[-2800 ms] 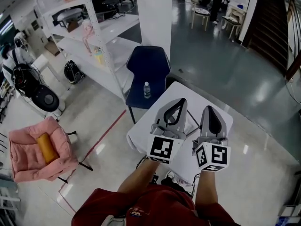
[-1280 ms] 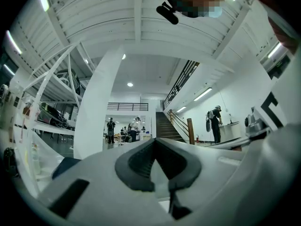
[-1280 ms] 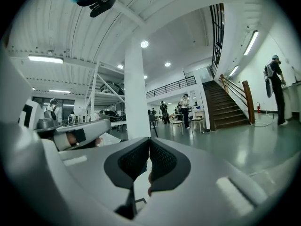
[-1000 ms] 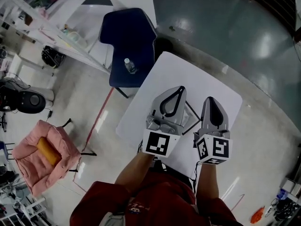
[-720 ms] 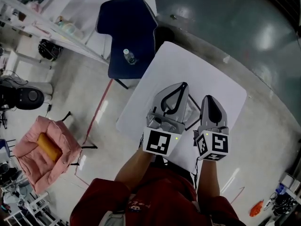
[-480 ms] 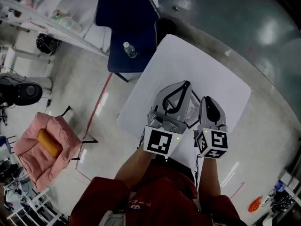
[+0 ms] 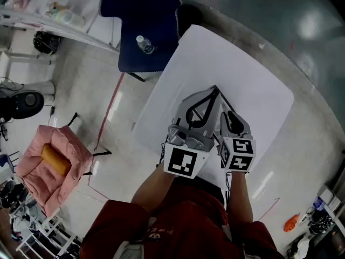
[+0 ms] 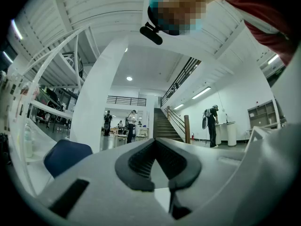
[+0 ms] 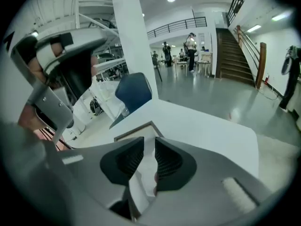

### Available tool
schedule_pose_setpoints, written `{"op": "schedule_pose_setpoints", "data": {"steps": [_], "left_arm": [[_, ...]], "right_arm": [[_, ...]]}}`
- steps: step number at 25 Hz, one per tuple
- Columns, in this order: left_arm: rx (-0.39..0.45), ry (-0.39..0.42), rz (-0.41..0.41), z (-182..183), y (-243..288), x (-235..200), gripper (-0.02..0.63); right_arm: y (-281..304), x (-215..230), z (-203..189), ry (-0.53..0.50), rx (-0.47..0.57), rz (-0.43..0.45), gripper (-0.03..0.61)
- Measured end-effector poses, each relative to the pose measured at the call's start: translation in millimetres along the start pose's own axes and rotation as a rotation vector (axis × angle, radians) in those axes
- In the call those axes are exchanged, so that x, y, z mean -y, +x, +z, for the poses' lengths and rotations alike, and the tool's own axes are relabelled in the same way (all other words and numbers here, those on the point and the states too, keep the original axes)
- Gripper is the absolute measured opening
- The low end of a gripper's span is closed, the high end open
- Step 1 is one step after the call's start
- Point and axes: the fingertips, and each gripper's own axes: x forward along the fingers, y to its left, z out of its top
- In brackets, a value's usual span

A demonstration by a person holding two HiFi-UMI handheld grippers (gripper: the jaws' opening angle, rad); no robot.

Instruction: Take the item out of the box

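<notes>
A shallow box (image 9: 137,129) with a brown rim and a pale inside lies on the white table (image 7: 242,63). In the head view both grippers cover nearly all of it. My left gripper (image 7: 215,89) is over the table with its fingertips touching, so it is shut and empty; its own view (image 8: 155,141) looks out level, past the table. My right gripper (image 7: 223,114) is close beside it, above the box's near part. Its jaws (image 9: 149,142) stand a narrow slit apart with only white surface showing between them. The item in the box cannot be made out.
A dark blue chair (image 7: 143,15) with a water bottle (image 7: 142,43) on its seat stands at the table's far left corner. A pink padded seat (image 7: 51,166) holding an orange roll is on the floor at left. White shelving runs along the top left.
The head view has tipped down over the table. Both grippers have moved forward above it, and the right one has closed in beside the left.
</notes>
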Motion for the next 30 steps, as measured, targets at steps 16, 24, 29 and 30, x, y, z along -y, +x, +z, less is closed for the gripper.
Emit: {"op": "schedule_pose_setpoints", "data": {"steps": [16,24,29,30], "left_arm": [[-0.005,-0.047,-0.003,-42.3,5.7,-31.2,0.002],[-0.009,-0.084,0.024,-61.3,12.1,-54.4,0.002],[-0.016,-0.096,0.041,-69.9,13.9,-68.5,0.002],[-0.016,-0.100,0.045,-71.2,13.9,-71.3,0.002]], "right_arm": [[64.2,-4.7,-67.1,-0.018,-0.370,-0.043,0.097],[89.3,2.6,-73.1,-0.044,-0.473,-0.064,0.098],[96.2,7.6,-86.6,-0.076,-0.595,-0.101,0.100],[97.6,7.1,-90.5,-0.084,-0.624,-0.100,0.098]]}}
